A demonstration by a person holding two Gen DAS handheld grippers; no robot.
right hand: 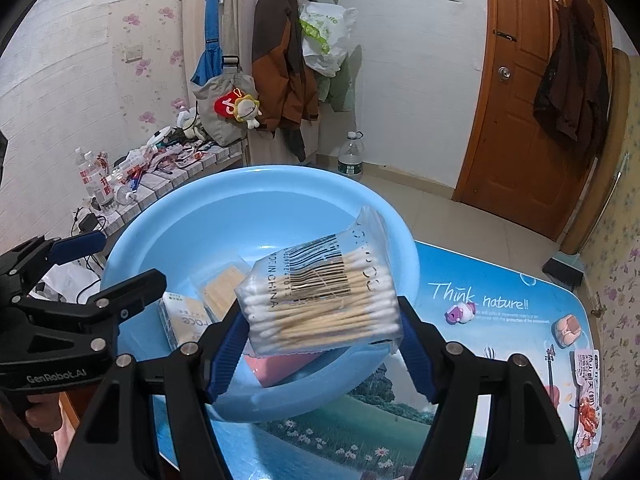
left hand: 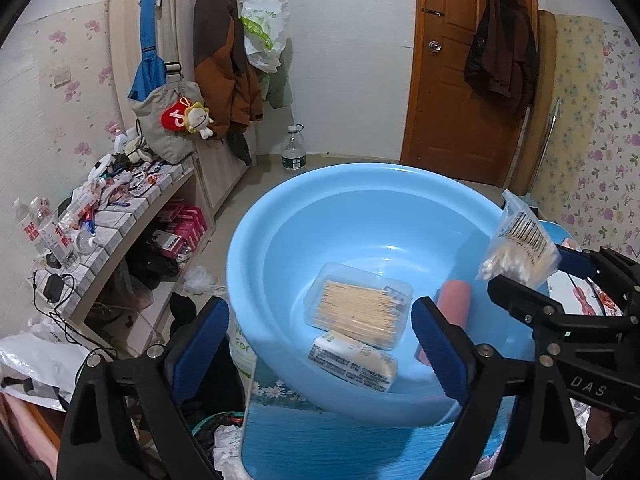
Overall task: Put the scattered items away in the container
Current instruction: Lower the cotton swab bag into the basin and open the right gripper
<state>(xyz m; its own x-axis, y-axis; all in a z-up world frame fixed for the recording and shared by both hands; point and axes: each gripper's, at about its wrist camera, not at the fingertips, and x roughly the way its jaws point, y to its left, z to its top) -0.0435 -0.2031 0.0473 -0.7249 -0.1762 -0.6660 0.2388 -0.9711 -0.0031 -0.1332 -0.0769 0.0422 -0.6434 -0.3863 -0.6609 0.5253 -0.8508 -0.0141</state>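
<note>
While tilted down over the blue basin (left hand: 304,216), the left gripper (left hand: 320,344) has jaws spread wide w/ nothing between; toothpick box (left hand: 360,308), tissue pack (left hand: 352,364) & pink roll (left hand: 452,300) lie inside. Right gripper (right hand: 320,340) clamps a cotton swab bag (right hand: 320,300) above the basin, hiding the roll's end. Bag reads "IN CHINA"; table (right hand: 480,360) "Think nature!!".

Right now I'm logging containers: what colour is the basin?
Light blue basin, plain; clearest in the left wrist view.
</note>
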